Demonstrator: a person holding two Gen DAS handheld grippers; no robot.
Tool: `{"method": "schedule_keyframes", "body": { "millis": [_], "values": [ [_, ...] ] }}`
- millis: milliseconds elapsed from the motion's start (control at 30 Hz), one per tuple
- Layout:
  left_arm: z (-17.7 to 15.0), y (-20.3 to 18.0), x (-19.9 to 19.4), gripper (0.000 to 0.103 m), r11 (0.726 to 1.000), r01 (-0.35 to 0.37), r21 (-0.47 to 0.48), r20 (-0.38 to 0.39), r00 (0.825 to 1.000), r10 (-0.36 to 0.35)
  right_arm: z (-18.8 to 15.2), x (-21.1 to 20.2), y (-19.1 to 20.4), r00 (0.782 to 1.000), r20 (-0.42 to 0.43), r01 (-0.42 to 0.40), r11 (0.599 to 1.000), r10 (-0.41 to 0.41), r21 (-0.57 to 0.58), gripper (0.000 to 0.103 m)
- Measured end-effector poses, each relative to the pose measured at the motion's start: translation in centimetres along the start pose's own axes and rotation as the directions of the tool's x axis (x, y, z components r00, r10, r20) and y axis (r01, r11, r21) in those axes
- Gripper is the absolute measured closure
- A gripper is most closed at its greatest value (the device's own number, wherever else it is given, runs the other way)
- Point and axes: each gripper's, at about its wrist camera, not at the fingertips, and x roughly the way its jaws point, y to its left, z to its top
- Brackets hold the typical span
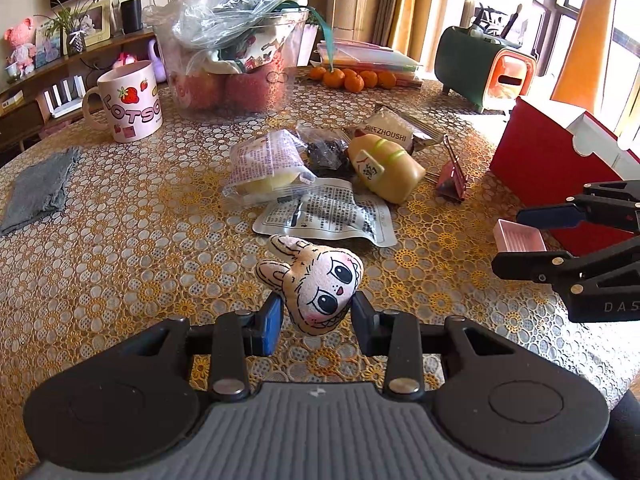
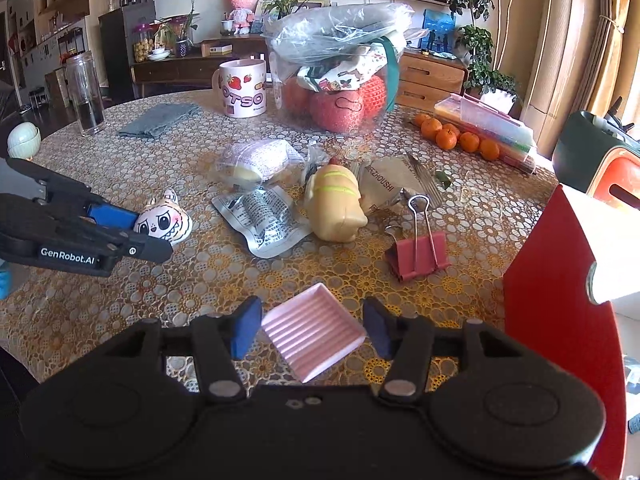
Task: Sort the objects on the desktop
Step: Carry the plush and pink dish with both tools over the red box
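Grippers both loaded, both lifted off the lace tablecloth (image 1: 120, 240). Left gripper (image 1: 316, 316) is clamped as tight as it goes on the plush rabbit-face charm (image 1: 316, 280), pads squeezing its lower half, ears pointing away from the camera. Soft toy, so a full squeeze makes sense; my guess is less would let it slip. Right gripper (image 2: 312, 330) sits about half open, jaws pressing the two opposite edges of the pink ribbed tray (image 2: 314, 330), which is held tilted, one corner toward the camera. It's rigid, so the width of the tray sets the gap.

Red box (image 2: 560, 300) stands just right of the right gripper, at the table edge. Likely the drop point for sorted items, but that's a guess; its inside isn't visible.

Still on the table, clustered mid-table:
- 1 pink binder clip (image 2: 420, 256), handles up
- 1 yellow squishy toy (image 2: 336, 208) on its side
- 1 flat silver pouch (image 2: 264, 220) with printed text
- 1 wrapped pastry (image 2: 256, 164)
- 1 wrapper marked ZHOUSHI (image 2: 384, 188)
- 1 small dark bag (image 1: 326, 152), contents unclear

Background, probably not part of the sort: 1 strawberry mug (image 1: 128, 100), 1 grey cloth (image 1: 40, 192), 1 clear tub (image 1: 232, 56) of stuff, 5 or so mandarins (image 2: 456, 136) (partly overlapping, count uncertain).

Two items in hand, six loose.
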Motion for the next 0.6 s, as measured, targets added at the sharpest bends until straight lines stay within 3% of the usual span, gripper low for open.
{"method": "schedule_keyframes", "body": {
  "millis": [600],
  "values": [
    [1.5, -7.1, -4.2, 0.068, 0.994, 0.069, 0.084, 0.037, 0.997, -0.072, -0.1, -7.5, -2.6, 0.997, 0.081, -0.001, 0.998, -0.005, 0.070, 0.047]
  ]
}}
